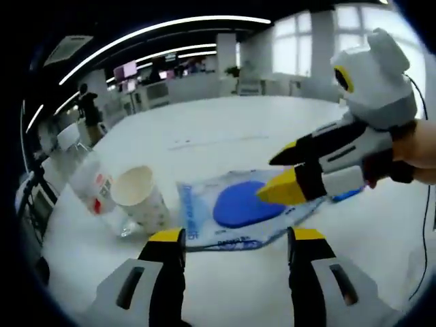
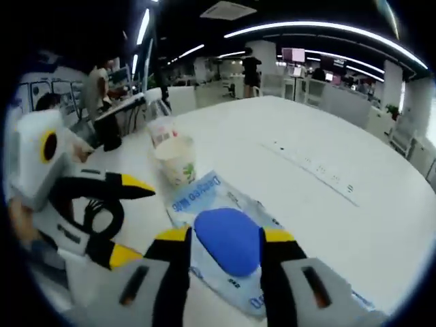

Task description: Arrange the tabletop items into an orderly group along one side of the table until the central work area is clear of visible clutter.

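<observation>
A blue round pad sealed in a clear printed bag [image 1: 238,204] [image 2: 228,238] lies flat on the white table [image 1: 225,129]. My right gripper [image 2: 225,236] [image 1: 268,178] is open, one jaw on each side of the blue pad and its lower tip down on the bag. A white paper cup [image 1: 139,197] [image 2: 176,160] stands upright just beside the bag. A clear plastic container with a red label [image 1: 92,187] [image 2: 160,129] sits behind the cup. My left gripper [image 1: 237,238] [image 2: 133,221] is open near the bag's front edge, with nothing between its fingers.
A small blue item [image 1: 347,195] peeks out behind the right gripper. A long slot [image 2: 313,170] runs across the table's middle. Chairs and desks stand beyond the table edge, and a person [image 2: 251,68] is far off in the room.
</observation>
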